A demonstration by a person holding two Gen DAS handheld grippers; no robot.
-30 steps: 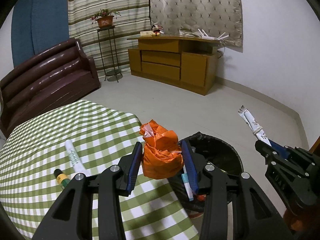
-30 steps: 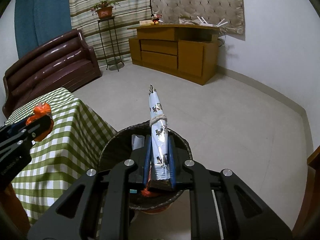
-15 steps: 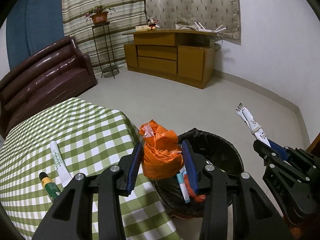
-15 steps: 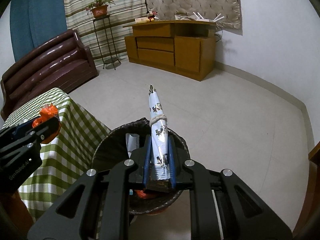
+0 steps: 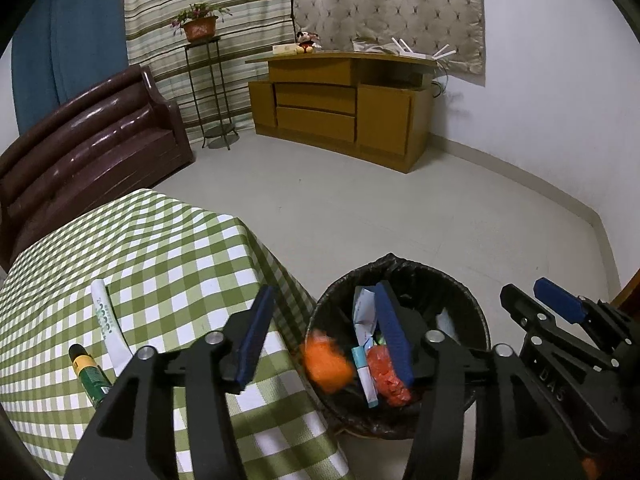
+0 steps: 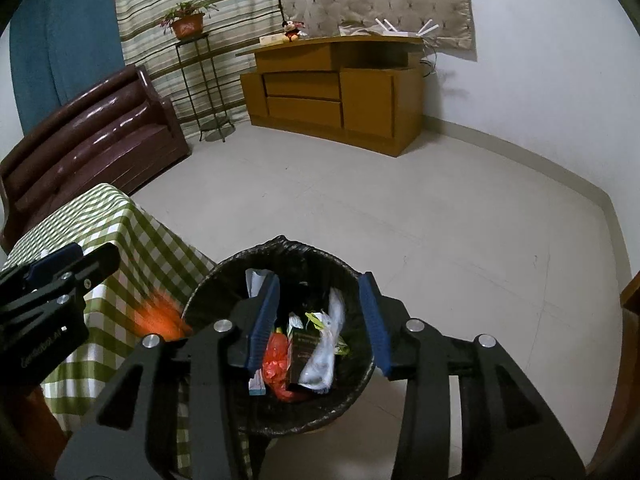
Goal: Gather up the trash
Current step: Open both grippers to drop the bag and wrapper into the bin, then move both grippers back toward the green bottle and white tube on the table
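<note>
Both grippers are over the bin and both stand empty. The left gripper (image 5: 320, 336) has its fingers spread wide apart, and right below them an orange bundle (image 5: 327, 368) is a blur in mid-air, just at the near-left rim of the trash bin (image 5: 400, 264). From the right wrist view the same orange streak (image 6: 160, 318) shows beside the bin's left edge, over the hanging cloth, so whether it lands inside or clips the rim is hard to call.

The right gripper (image 6: 318, 324) also hangs with fingers parted, nothing between them, directly above the bin's mouth. Down in the black liner lie a silvery wrapped roll (image 6: 324, 356), a red-orange bag (image 6: 276, 364), a dark carton and a blue-and-white tube (image 5: 365, 376).

So the step in hand reads as the drop: release over the bin, both sides.

Trash is left on the counter (image 5: 172, 248), the green-checked one on the left. A white tube (image 5: 106, 326) and a green bottle with a yellow band (image 5: 89, 372) lie near each other towards its near-left part, well apart from the bin.

The next move, as I judge it, calls for swinging the left gripper back left over the counter, keeping the fingers apart, and lining them across the slim tube or bottle for a clean pinch.
</note>
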